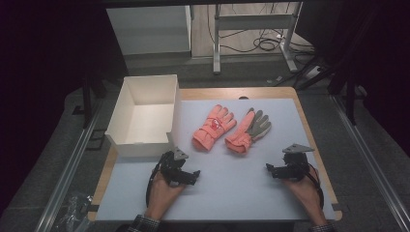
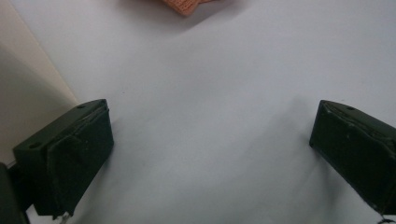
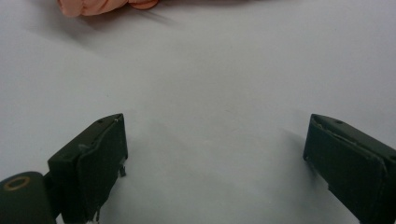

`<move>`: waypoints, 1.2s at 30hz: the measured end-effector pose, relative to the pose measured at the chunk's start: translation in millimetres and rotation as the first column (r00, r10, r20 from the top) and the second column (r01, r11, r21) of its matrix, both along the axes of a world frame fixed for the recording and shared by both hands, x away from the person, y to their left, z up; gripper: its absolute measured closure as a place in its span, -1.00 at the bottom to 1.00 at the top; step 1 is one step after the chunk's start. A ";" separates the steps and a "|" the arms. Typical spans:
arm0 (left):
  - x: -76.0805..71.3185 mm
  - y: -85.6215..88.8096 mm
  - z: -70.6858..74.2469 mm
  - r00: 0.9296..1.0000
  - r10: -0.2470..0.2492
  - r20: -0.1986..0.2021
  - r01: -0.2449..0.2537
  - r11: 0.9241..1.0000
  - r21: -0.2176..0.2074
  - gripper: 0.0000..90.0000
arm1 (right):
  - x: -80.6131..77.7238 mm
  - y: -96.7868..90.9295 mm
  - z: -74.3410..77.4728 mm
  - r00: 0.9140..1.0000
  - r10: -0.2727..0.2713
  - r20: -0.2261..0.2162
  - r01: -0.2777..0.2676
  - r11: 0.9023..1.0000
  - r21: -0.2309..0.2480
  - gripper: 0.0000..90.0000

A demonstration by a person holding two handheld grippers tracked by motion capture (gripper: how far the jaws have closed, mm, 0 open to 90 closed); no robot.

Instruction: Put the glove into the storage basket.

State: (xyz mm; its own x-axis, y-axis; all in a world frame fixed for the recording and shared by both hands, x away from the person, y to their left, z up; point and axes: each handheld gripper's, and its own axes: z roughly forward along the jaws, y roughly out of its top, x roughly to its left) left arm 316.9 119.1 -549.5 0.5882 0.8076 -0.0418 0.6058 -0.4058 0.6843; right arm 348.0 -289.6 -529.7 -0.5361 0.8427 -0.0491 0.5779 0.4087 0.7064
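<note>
Two orange gloves lie side by side in the middle of the white table sheet [image 1: 227, 188]. The left glove [image 1: 214, 127] shows its back with a red patch; the right glove [image 1: 249, 130] shows a grey palm. My left gripper [image 1: 186, 169] rests near the front, below the left glove's cuff, jaws wide open over bare sheet [image 2: 212, 112]. An orange glove cuff [image 2: 187, 5] peeks in at the top of the left gripper view. My right gripper [image 1: 278, 166] sits at the front right, open and holding nothing [image 3: 215, 120], with a glove edge [image 3: 88, 5] far ahead of it.
An open white box [image 1: 145, 116] stands at the table's left, just beyond the left gripper; its wall [image 2: 23, 70] shows beside the left jaw. Wooden table edges frame the sheet. Metal frame legs [image 1: 216, 43] and cables [image 1: 263, 43] stand on the floor behind.
</note>
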 end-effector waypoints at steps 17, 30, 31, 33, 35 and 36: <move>-0.1 0.0 0.0 1.000 0.000 0.000 0.000 1.000 0.002 -1.00 | 4.7 2.6 17.7 0.999 0.037 0.008 -0.038 0.998 0.055 -0.66; -0.1 0.3 0.2 1.000 -0.003 -0.002 0.003 1.000 0.005 -1.00 | 27.7 18.4 34.7 0.998 0.062 0.015 -0.063 0.996 0.066 -0.63; -0.1 0.3 0.2 1.000 -0.003 -0.002 0.003 1.000 0.005 -1.00 | 30.1 19.5 35.9 0.998 0.064 0.018 -0.065 0.996 0.069 -0.60; -0.1 0.3 0.2 1.000 -0.003 -0.002 0.003 1.000 0.005 -1.00 | 34.9 21.6 38.4 0.998 0.063 0.024 -0.064 0.996 0.068 -0.52; -0.1 0.3 0.2 1.000 -0.003 -0.002 0.003 1.000 0.005 -1.00 | 40.7 23.1 41.1 0.998 0.062 0.023 -0.064 0.995 0.074 -0.44; -0.1 0.3 0.2 1.000 -0.003 -0.002 0.003 1.000 0.005 -1.00 | 43.6 23.7 42.6 0.998 0.063 0.021 -0.064 0.995 0.079 -0.39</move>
